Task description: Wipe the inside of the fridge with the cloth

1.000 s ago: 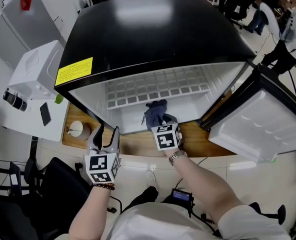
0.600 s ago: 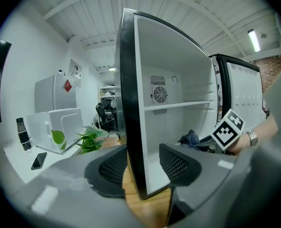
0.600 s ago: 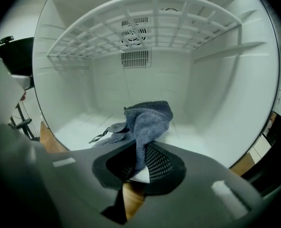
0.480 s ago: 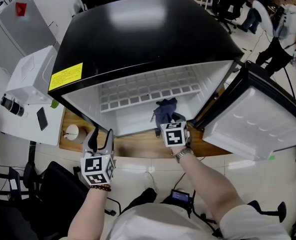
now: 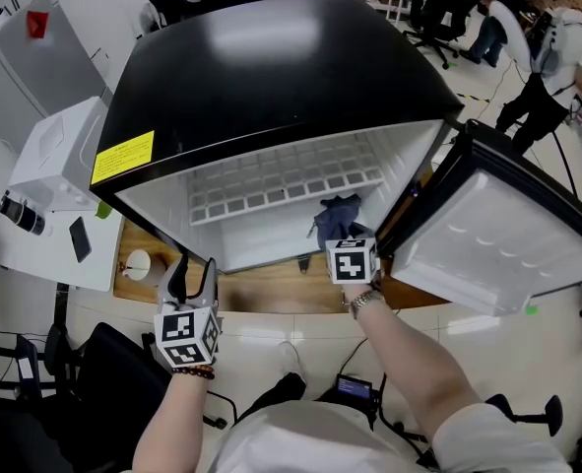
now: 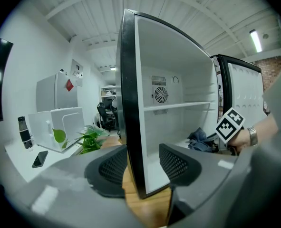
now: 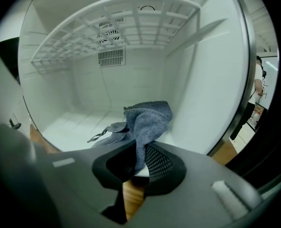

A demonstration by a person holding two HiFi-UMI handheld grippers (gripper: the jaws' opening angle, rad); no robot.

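right hand-held gripper clamping cloth, on fridge floor

Bright, even indoor light. A soft white glare spreads over the glossy black fridge top. Both gripper views are fisheye, bending straight lines, with black rounded corners. A ceiling strip light glows. The left tongs and right tongs look blurred near the lens.

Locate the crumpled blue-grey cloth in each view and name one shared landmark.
Head view: cloth right of centre, on the white floor of the black fridge.
Left gripper view: low right, inside the fridge.
Right gripper view: centre, pinched by the right gripper.
Shared landmark: the white wire shelf above it.
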